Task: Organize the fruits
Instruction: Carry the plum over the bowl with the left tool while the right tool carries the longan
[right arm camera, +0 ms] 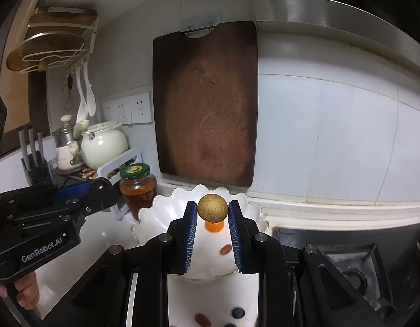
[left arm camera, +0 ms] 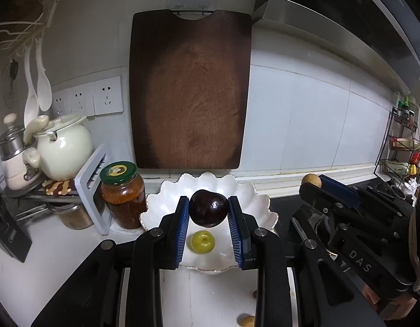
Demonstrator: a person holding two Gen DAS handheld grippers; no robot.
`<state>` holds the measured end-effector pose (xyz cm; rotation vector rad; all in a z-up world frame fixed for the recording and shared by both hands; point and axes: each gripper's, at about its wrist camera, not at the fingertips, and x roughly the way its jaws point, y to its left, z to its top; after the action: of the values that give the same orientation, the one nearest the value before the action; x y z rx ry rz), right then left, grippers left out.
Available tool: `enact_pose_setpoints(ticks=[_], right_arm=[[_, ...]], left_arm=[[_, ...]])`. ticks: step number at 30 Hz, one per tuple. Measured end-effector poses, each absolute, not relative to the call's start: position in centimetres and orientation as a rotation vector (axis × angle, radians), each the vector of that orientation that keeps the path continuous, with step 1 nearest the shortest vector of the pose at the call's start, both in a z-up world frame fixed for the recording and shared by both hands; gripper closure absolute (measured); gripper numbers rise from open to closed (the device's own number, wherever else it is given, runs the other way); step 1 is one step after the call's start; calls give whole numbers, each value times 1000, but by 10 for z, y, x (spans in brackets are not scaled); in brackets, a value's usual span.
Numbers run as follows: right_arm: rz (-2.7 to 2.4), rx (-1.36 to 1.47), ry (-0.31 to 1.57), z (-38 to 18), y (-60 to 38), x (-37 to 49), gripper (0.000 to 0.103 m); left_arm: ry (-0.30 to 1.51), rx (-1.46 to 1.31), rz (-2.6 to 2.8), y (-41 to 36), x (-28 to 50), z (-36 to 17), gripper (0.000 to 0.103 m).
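A white-tiled wall [left arm camera: 305,114] backs the kitchen tabletop [left arm camera: 46,245], and a dark wooden cutting board [left arm camera: 191,90] hangs against it from a hook. Left of the board sit three white wall sockets [left arm camera: 87,99] — below them a cream ceramic pot [left arm camera: 64,147] and a jar with a green lid [left arm camera: 122,193]. A steel range hood [right arm camera: 332,11] juts out upper right, over a black gas stove [right arm camera: 354,267]. The light is dim, brightest on the tiles.

Dim indoor light, strong fisheye warp in both views.
Tiles [left arm camera: 305,114] brightest, lit from above; board [left arm camera: 191,90] dark at its margins. Small glare spot on the plum [left arm camera: 208,208]. Corners vignetted black; straight edges bow; near foreground soft.
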<state>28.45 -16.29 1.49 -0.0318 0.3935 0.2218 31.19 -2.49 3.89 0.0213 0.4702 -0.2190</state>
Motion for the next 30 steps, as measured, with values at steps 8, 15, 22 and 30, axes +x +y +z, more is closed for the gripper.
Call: enact_pose_setpoints(ticks=[8,15,22,30], right_arm=[[220,-81,419,14,-158,317,78],[246,-62,491,7,-158,349,78],[247,-50,570,-3,-160,386,78],[237,-32,675,-21,-159,423,78]], left_arm=[[477,46,-194,-32,337,41,74],[500,56,-189,-31,365,36,74],[563,29,-188,-29,396,23,74],[640,9,-184,-27,432,5,74]])
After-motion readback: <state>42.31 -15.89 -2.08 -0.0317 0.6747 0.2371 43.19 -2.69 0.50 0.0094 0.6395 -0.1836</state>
